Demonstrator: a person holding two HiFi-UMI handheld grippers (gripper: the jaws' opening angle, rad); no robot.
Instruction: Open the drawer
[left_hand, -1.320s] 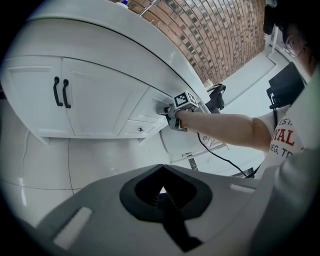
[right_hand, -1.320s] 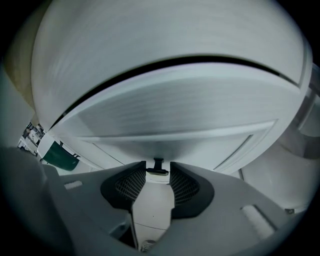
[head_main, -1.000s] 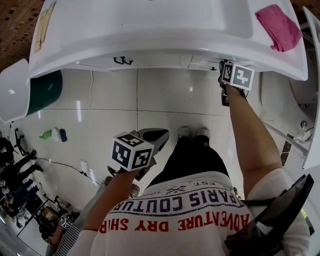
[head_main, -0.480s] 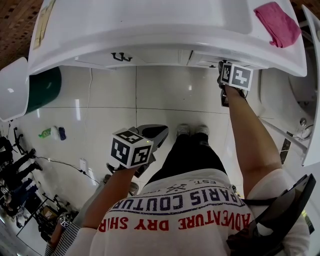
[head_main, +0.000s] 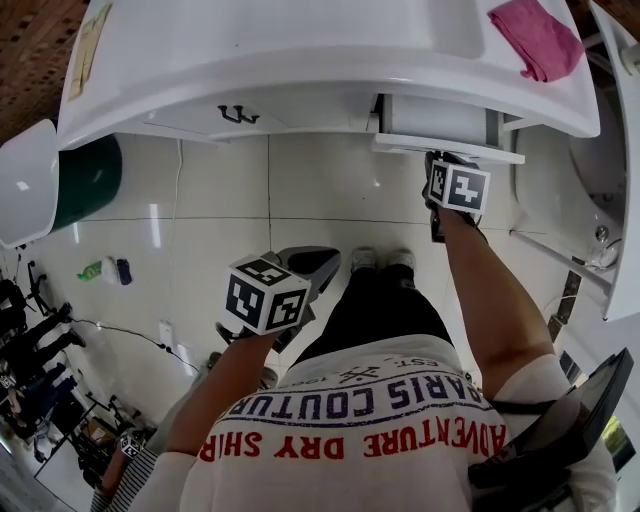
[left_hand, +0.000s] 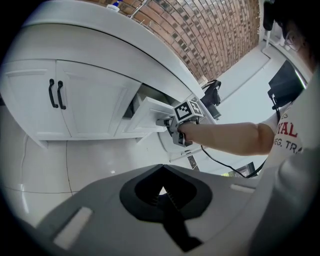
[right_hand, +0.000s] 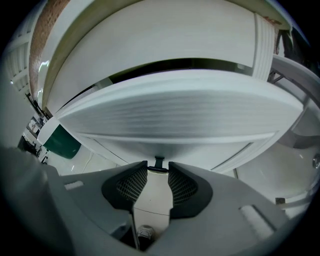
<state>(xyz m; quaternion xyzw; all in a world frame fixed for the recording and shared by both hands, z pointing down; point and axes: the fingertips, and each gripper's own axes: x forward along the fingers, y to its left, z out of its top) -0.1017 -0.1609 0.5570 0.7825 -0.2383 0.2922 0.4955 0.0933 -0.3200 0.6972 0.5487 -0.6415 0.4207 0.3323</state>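
Observation:
The white drawer (head_main: 445, 147) under the right of the vanity top stands partly pulled out, its front panel (right_hand: 180, 115) filling the right gripper view. My right gripper (head_main: 442, 160) is at that panel's front. In its own view the right gripper (right_hand: 159, 167) has its pads closed on the small black drawer handle (right_hand: 159, 161). The left gripper (head_main: 308, 270) hangs low by my left leg, far from the cabinet. In its own view the left gripper (left_hand: 161, 192) has its pads together with nothing between them, and it looks across at the drawer (left_hand: 150, 115).
A pink cloth (head_main: 535, 38) lies on the white countertop (head_main: 280, 50). Two cabinet doors with black handles (head_main: 237, 115) sit left of the drawer. A green bin (head_main: 90, 180) stands at far left, a white fixture (head_main: 600, 170) at right. My feet (head_main: 385, 262) are on the tiled floor.
The right gripper has drawn back toward me with the handle, and the drawer has slid out from flush to partly open. The left gripper has stayed where it was.

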